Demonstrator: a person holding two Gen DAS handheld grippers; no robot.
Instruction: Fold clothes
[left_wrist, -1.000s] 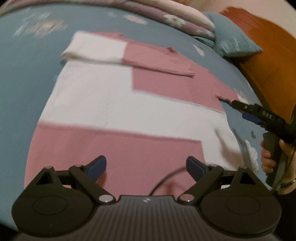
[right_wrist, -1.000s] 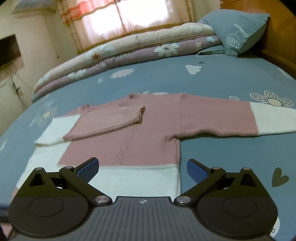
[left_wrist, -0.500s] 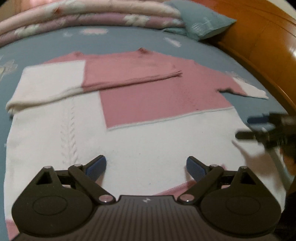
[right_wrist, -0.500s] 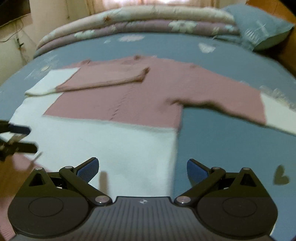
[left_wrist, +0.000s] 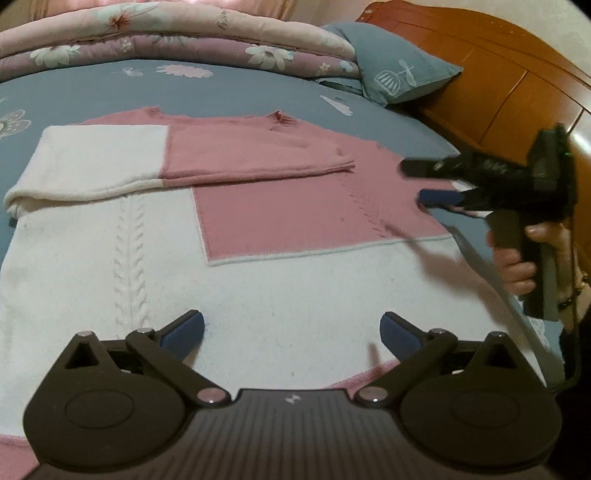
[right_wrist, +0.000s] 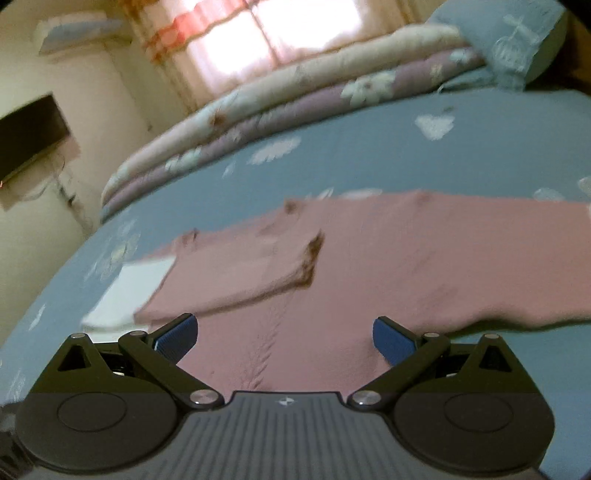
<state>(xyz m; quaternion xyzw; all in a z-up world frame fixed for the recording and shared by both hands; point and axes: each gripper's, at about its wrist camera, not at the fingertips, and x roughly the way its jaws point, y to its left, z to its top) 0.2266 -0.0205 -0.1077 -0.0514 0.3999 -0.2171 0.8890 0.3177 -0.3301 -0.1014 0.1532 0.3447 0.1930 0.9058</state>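
A pink and white knit sweater (left_wrist: 288, 206) lies flat on the blue bed. One sleeve (left_wrist: 192, 162) is folded across its chest, white cuff to the left. My left gripper (left_wrist: 291, 332) stands open low over the white band, nothing between its fingers. In the left wrist view my right gripper (left_wrist: 424, 182) hovers open over the sweater's right side, held by a hand (left_wrist: 524, 258). In the right wrist view my right gripper (right_wrist: 282, 338) is open above the pink chest (right_wrist: 388, 266), and the other sleeve (right_wrist: 517, 236) stretches out to the right.
Rolled floral quilts (left_wrist: 184, 40) and a blue pillow (left_wrist: 399, 74) lie at the far side of the bed. A wooden headboard (left_wrist: 498, 85) rises on the right. The right wrist view shows a window (right_wrist: 280, 33) and a dark wall screen (right_wrist: 29, 136).
My right gripper has moved up the bed from beside the white band to over the pink chest. My left gripper has drifted slightly forward over the white band. Both stay open.
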